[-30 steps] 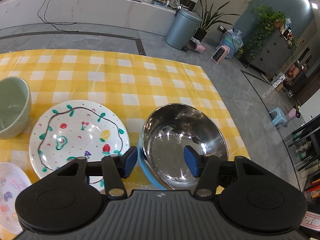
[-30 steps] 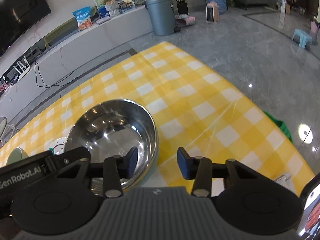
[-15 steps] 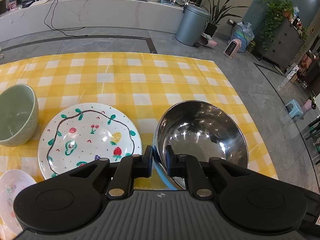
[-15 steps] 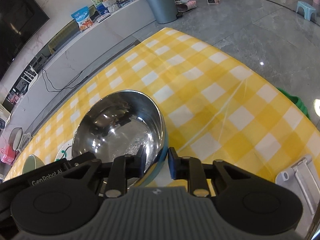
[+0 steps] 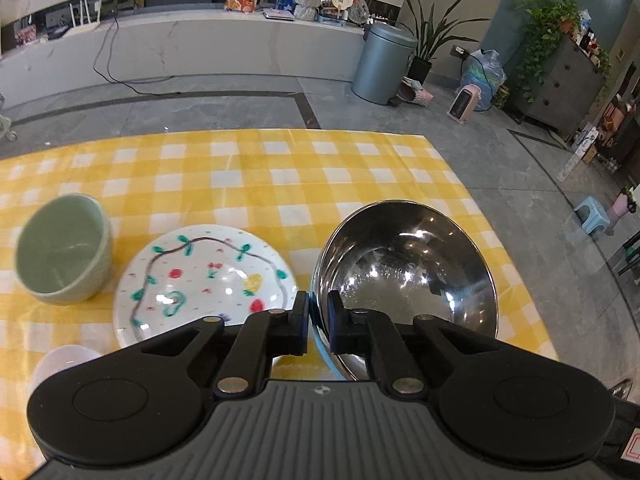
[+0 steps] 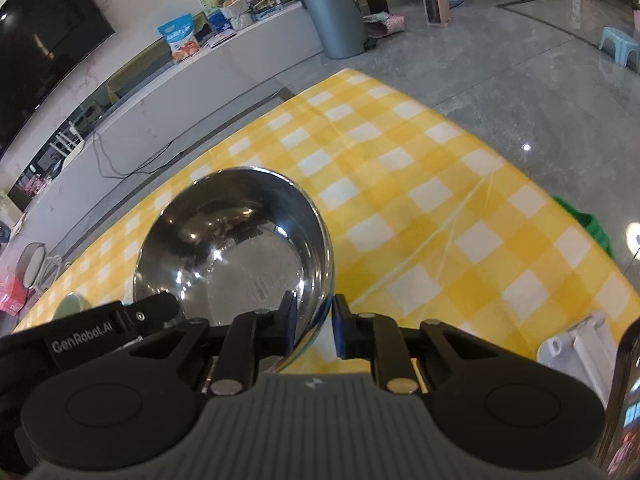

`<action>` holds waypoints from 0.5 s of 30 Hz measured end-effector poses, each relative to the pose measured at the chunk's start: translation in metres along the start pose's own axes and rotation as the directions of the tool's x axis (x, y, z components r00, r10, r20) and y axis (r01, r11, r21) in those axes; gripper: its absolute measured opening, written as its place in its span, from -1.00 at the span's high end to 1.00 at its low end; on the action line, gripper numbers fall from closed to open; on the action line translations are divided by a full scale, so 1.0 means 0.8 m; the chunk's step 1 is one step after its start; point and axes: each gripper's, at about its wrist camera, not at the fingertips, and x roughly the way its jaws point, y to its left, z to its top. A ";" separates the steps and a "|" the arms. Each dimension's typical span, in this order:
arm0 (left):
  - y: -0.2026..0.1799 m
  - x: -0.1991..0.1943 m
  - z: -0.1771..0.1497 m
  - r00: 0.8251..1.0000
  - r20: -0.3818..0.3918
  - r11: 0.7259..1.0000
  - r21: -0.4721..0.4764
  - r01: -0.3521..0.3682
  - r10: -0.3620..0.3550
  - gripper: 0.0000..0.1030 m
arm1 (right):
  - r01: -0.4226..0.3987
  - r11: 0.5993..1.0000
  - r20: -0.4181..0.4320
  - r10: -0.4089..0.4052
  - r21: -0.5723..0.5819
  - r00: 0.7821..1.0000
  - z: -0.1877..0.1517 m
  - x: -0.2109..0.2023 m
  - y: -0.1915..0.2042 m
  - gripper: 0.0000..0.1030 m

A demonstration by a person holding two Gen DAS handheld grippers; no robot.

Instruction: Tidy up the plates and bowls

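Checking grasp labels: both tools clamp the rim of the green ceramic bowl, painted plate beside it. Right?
Not quite. Both the left tool and right tool clamp the rim of the steel bowl, not the green bowl, which sits untouched left of the painted plate. The left wrist view shows it.

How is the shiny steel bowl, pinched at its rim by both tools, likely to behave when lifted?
The shiny steel bowl probably stays rigid: its thin rim keeps its shape. Its polished wall looks slippery, so it may slide. Already tilted, it could swing between the left tool and right tool.

Two bowls (image 5: 408, 264) (image 5: 60, 252), two plates (image 5: 204, 276) (image 5: 64, 360), two hand-held grippers (image 5: 318, 320) (image 6: 314, 324).
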 end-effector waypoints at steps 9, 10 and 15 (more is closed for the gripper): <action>0.031 -0.054 -0.021 0.998 -0.001 0.998 -0.017 -0.059 0.059 0.82 | -0.080 0.995 -0.044 0.077 -0.060 0.996 -0.031 -0.026 0.030 0.69; 0.035 -0.062 -0.024 0.998 0.005 0.998 -0.017 -0.066 0.066 0.82 | -0.091 0.993 -0.052 0.088 -0.068 0.995 -0.036 -0.029 0.034 0.69; 0.057 -0.099 -0.039 0.994 0.031 0.994 -0.046 -0.100 0.102 0.82 | -0.149 0.982 -0.084 0.140 -0.119 0.987 -0.057 -0.049 0.058 0.69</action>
